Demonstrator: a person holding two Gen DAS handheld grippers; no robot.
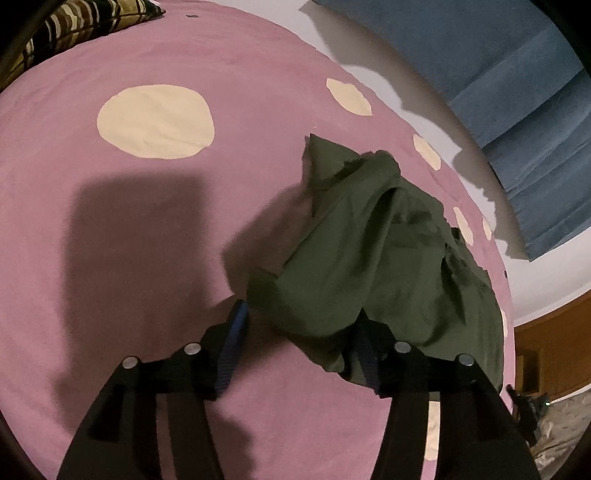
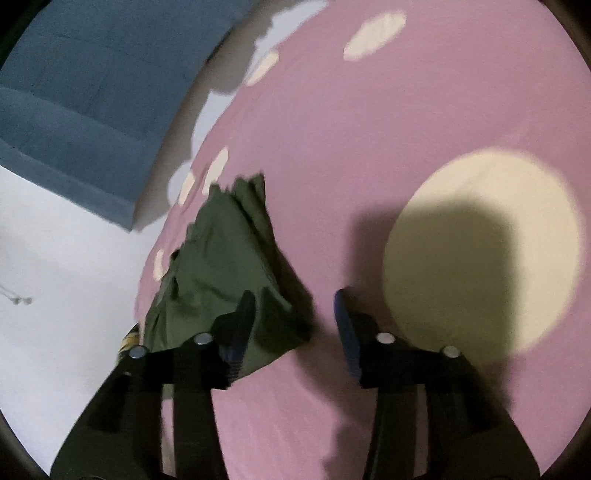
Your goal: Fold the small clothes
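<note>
A crumpled dark green garment (image 1: 373, 251) lies on a pink bedspread (image 1: 147, 221) with cream dots. My left gripper (image 1: 301, 317) is open, its jaws wide apart around the garment's near edge; the cloth drapes over the right finger (image 1: 365, 350). In the right wrist view the same garment (image 2: 225, 258) lies at the left. My right gripper (image 2: 293, 306) is open, its left finger (image 2: 240, 325) resting over the garment's near corner and its right finger (image 2: 345, 325) over bare bedspread (image 2: 369, 129).
A blue sofa (image 1: 509, 74) stands beyond the bed on a white floor (image 2: 55, 277). A striped pillow (image 1: 74, 26) lies at the far left corner. A wooden piece of furniture (image 1: 546, 343) is at the right edge.
</note>
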